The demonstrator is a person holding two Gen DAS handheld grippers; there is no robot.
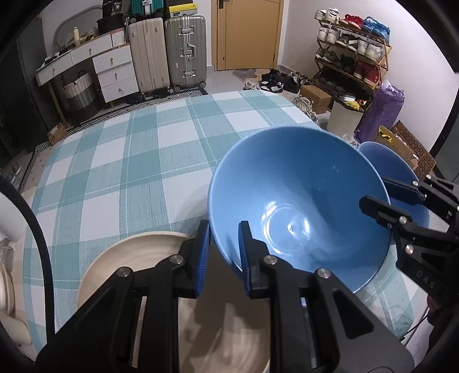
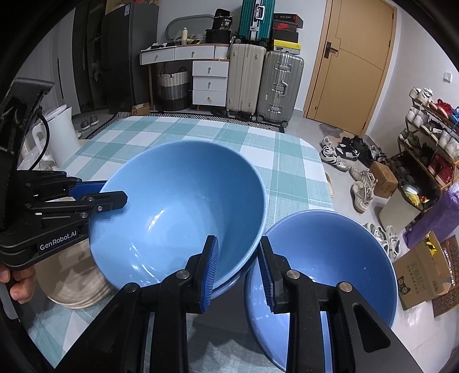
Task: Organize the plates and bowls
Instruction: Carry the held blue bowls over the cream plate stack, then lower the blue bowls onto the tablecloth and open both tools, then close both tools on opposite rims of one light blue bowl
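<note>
Teal-and-white checked cloth (image 1: 114, 160) covers the work table, which stands in a tiled room. Beyond the table's far edge, a white drawer unit (image 2: 208, 83) stands beside two upright suitcases, one beige (image 2: 245, 80) and one silver-grey (image 2: 279, 86), with a teal suitcase (image 2: 256, 17) stacked above them. A tan wooden door (image 2: 352, 63) occupies the far wall. A shoe rack (image 1: 352, 48) loaded with sneakers stands against the right-hand wall, with loose shoes (image 2: 344, 152) and cardboard boxes on the floor near it.

Task items sit at the near part of the table. A large blue bowl (image 1: 292, 200) is tilted, its rim spanned by both grippers. A second blue bowl (image 2: 327, 264) sits just beside it on the right. A beige plate (image 1: 137, 258) lies to the left of the large bowl; in the right wrist view it appears partly under that bowl.

The left gripper (image 1: 223, 252) is clamped on the large bowl's left rim: one blue-padded finger lies outside the wall and the other inside. The right gripper (image 2: 238, 269) straddles the same bowl's right rim with one finger inside and one outside; a gap shows between its outer pad and the wall, so its hold reads as released. A person's fingers (image 2: 17, 282) grasp the left gripper's handle.
</note>
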